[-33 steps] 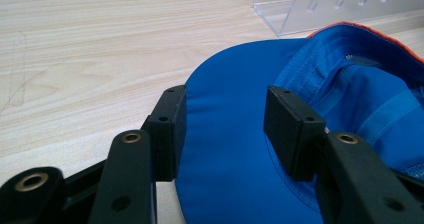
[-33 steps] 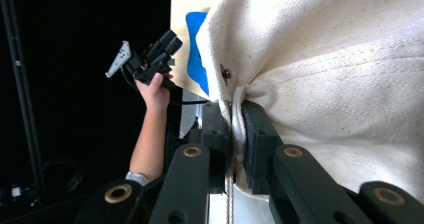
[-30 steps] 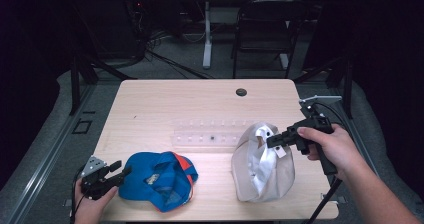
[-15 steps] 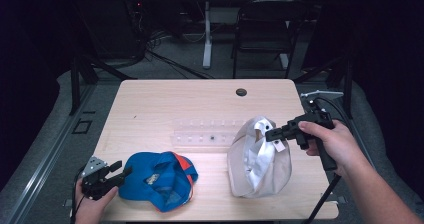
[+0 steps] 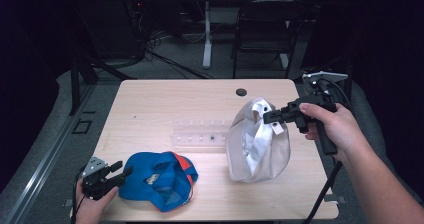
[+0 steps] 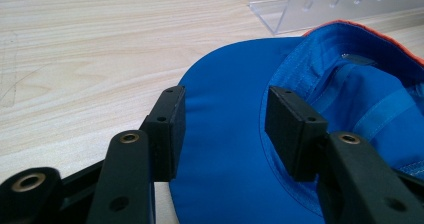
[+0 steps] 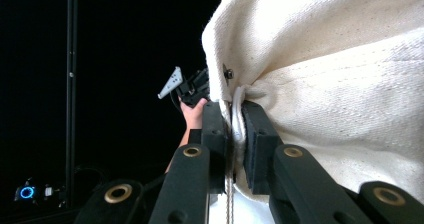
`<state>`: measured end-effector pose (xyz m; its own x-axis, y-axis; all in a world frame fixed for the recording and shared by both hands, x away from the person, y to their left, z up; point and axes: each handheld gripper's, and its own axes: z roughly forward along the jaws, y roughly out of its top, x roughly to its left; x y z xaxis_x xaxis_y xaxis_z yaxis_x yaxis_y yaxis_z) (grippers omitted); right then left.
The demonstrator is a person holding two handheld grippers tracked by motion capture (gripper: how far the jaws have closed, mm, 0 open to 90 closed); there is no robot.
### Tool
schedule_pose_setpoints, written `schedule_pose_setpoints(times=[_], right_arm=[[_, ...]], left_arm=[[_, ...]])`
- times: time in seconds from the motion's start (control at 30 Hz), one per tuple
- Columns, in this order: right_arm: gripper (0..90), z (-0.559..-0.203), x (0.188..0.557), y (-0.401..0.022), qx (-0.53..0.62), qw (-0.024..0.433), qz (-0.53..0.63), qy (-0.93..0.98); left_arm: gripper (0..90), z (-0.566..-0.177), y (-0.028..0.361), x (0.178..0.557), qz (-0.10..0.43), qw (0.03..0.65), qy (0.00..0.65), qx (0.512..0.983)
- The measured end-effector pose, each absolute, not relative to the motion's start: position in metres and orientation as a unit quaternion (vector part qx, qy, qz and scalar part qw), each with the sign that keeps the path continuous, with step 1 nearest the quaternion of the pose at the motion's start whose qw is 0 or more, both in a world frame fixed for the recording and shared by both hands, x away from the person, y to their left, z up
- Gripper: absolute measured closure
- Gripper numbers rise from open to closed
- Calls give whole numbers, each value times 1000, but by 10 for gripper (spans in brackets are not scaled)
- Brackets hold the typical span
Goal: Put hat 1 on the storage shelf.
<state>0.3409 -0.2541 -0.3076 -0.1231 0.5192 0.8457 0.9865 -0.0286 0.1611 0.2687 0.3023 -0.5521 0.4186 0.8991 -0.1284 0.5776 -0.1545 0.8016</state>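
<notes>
Right tool (image 5: 270, 117) pinches white cap (image 5: 257, 146), lifting its edge off counter (image 5: 165, 104). Left tool (image 5: 120, 171) spread, jaws straddling blue cap's (image 5: 160, 179) brim.

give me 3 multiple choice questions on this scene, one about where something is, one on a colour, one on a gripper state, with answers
1. Where does the clear plastic rack sit on the table?
A. between and just behind the two caps
B. on top of the blue cap
C. at the far left corner

2. What colour is the cap by the left gripper?
A. green with a white edge
B. blue with an orange edge
C. plain black

3. What is the right gripper doing?
A. hanging open above the table
B. lying on the table
C. shut on the cream cap

Answers:
1. A, the rack lies mid-table behind the gap between the blue cap and the cream cap.
2. B, the left gripper view shows blue fabric with an orange rim.
3. C, the right gripper view shows its jaws pinched on a fold of cream fabric.
</notes>
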Motion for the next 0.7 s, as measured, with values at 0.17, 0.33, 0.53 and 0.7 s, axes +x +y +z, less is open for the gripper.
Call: schedule_pose_setpoints(times=[0.17, 0.33, 0.53, 0.7], right_arm=[[822, -301, 348, -249, -594, 290, -408, -629], [822, -298, 356, -242, -593, 291, -408, -631], [822, -296, 368, -233, -592, 292, -413, -627], [822, -294, 376, -227, -593, 292, -415, -625]], left_arm=[[512, -552, 302, 268, 195, 414, 502, 734], [511, -551, 303, 268, 199, 414, 502, 732], [511, -550, 304, 268, 205, 416, 503, 729], [515, -550, 305, 269, 200, 419, 502, 730]])
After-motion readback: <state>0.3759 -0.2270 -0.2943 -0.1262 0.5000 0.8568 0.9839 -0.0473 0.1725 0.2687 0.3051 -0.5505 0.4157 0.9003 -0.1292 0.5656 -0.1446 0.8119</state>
